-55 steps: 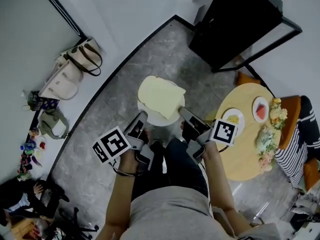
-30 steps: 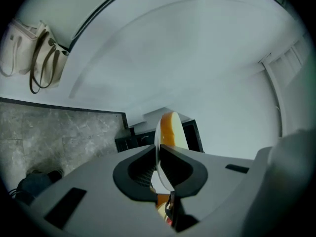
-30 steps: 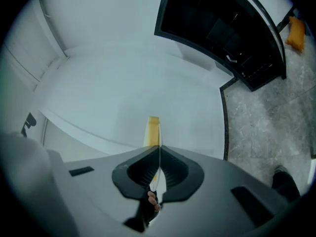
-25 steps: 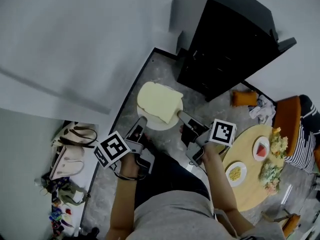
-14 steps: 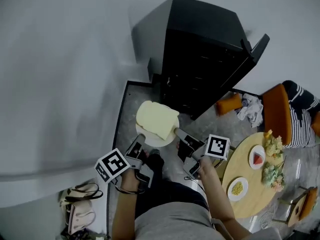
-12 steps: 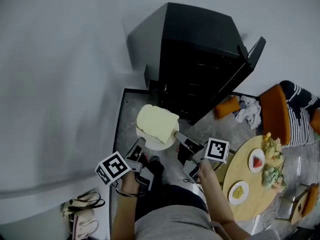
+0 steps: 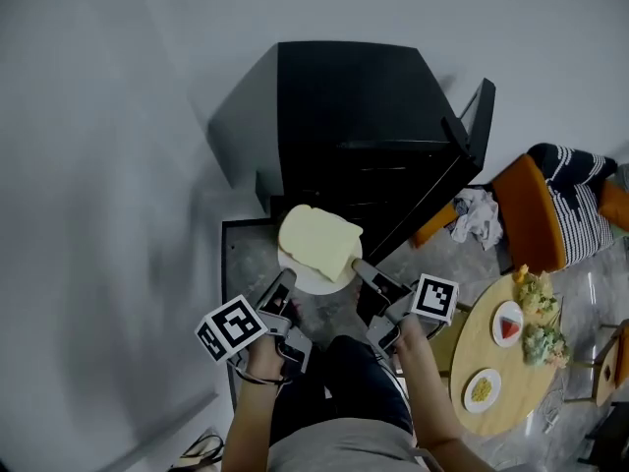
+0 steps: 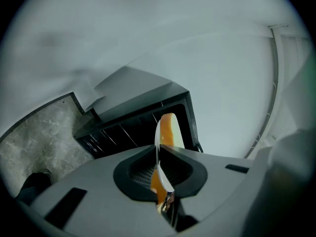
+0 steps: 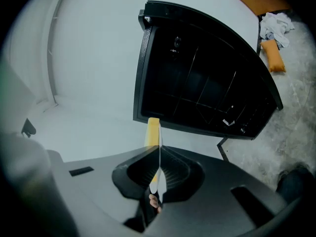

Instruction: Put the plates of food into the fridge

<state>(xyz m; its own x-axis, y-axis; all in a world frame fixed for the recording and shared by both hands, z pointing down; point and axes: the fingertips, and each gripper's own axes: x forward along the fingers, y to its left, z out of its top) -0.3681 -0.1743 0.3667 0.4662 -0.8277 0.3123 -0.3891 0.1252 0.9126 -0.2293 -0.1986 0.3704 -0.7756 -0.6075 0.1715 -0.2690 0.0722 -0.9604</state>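
A white plate (image 7: 303, 282) carrying a pale yellow slab of food (image 7: 317, 243) hangs between both grippers in front of the black fridge (image 7: 354, 126). My left gripper (image 7: 284, 282) is shut on the plate's near-left rim and my right gripper (image 7: 360, 266) is shut on its right rim. In the left gripper view the plate (image 8: 158, 147) shows edge-on in the left gripper (image 8: 159, 169), with the food (image 8: 169, 128) beyond. In the right gripper view the plate (image 9: 159, 154) is clamped by the right gripper (image 9: 159, 171), facing the fridge's dark open shelves (image 9: 207, 90).
The fridge door (image 7: 475, 118) stands open to the right. An orange chair (image 7: 527, 220) and a crumpled cloth (image 7: 478, 214) lie right of it. A round wooden table (image 7: 496, 362) at lower right holds a watermelon plate (image 7: 508, 324), a yellow-food plate (image 7: 481, 388) and flowers (image 7: 540, 315).
The view has swung from the table side toward the fridge, which now stands straight ahead and closer. Both grippers have kept hold of the plate throughout.
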